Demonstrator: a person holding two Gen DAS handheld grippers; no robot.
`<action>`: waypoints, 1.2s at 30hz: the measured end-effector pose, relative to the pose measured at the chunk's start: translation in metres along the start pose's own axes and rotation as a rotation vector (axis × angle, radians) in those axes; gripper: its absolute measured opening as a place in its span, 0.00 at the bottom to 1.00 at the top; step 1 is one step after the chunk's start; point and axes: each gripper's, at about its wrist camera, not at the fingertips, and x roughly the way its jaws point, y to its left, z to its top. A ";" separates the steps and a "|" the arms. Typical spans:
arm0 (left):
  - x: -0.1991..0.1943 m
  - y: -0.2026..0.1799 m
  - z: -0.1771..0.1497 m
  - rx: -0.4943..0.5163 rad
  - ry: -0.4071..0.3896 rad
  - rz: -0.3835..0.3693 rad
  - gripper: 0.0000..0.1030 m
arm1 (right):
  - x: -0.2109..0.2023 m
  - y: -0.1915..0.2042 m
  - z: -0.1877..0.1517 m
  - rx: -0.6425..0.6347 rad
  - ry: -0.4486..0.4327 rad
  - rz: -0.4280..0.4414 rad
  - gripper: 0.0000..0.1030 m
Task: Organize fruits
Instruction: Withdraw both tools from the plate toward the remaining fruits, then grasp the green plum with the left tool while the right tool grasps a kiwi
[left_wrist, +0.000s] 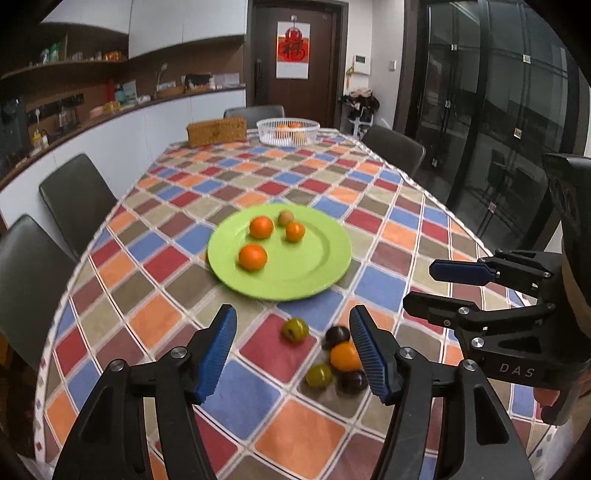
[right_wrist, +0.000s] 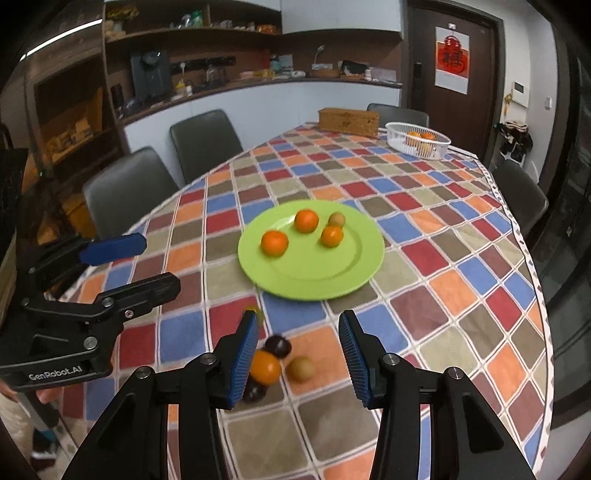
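Lying loose on the tablecloth (left_wrist: 258, 406), 5 fruits (left_wrist: 345, 356) were framed beyond 2 spread, empty grippers: left gripper (left_wrist: 293, 354), right gripper (right_wrist: 299, 356).

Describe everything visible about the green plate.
The plate is round, lime green and glossy, perhaps plastic or glazed ceramic, with a broad flat rim and shallow well. It lies flat on the checked tablecloth, mid-table. On it sit three oranges and one small tan fruit, all toward its far-left part; the rest is bare. Neither pair of tongs touches it.

Dim indoor light, motion blur, dark fisheye-warped corners.
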 end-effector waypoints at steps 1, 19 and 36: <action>0.001 0.000 -0.004 -0.003 0.009 -0.003 0.61 | 0.001 0.001 -0.002 -0.006 0.010 0.000 0.45; 0.043 -0.003 -0.046 0.017 0.174 -0.018 0.61 | 0.041 -0.002 -0.038 -0.041 0.177 0.002 0.45; 0.082 -0.006 -0.050 0.086 0.240 -0.108 0.56 | 0.076 -0.009 -0.045 -0.085 0.262 0.009 0.45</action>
